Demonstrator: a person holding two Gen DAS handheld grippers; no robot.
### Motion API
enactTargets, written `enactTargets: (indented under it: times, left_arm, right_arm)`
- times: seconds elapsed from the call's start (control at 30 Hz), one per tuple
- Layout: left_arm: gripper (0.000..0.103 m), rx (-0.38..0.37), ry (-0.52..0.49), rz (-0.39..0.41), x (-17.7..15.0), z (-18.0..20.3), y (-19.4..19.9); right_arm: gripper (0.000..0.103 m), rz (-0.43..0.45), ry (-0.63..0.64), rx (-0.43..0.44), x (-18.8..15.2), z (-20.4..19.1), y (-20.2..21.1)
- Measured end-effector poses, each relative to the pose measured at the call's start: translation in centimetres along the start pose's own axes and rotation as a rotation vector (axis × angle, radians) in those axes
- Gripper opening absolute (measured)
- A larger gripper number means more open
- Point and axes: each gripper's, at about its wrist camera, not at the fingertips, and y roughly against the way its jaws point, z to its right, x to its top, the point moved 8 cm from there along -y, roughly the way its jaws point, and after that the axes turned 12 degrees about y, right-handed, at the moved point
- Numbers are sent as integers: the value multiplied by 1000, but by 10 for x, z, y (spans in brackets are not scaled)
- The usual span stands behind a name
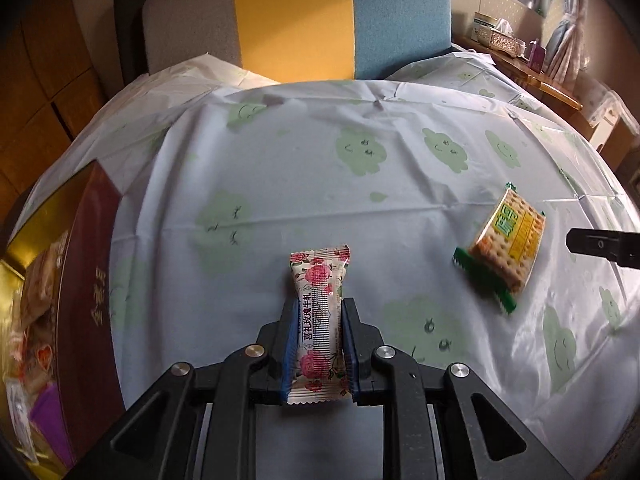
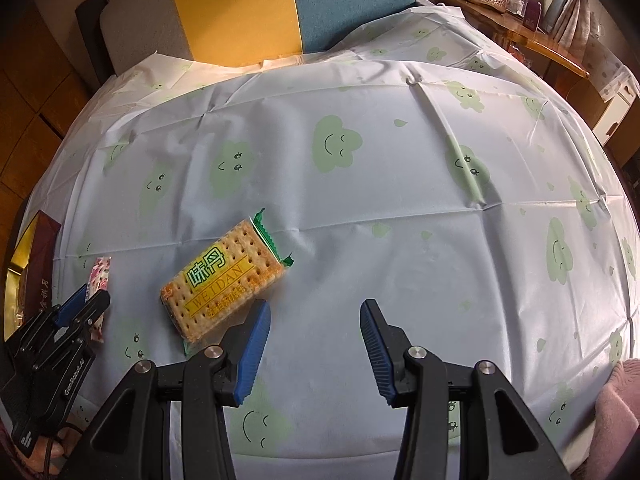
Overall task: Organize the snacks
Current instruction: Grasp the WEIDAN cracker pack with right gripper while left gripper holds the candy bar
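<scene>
While the rose-print candy wrapper (image 1: 318,330) lies lengthwise, left gripper (image 1: 319,312) jaws pinch its sides; right gripper (image 2: 315,312) jaws spread, empty, beside cracker packet (image 2: 224,280) on worktop (image 2: 400,200).

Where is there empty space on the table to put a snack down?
Most of the tablecloth is bare: from the cracker packet back to the chair, and all the right side. It is crowded at the left, by the box and candy.
</scene>
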Motion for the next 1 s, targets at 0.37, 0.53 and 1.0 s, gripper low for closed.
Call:
enactTargets:
  times: [0.37, 0.53, 1.0]
  left_arm:
    - [21, -16, -33, 132, -25, -9, 11]
    - [22, -33, -19, 143, -22, -10, 12]
    - [23, -83, 22, 154, -25, -17, 15]
  right_arm:
    - [48, -50, 74, 27, -10, -23, -12]
    - [50, -51, -4, 163, -9, -29, -15]
    - [64, -22, -275, 251, 20, -32, -28]
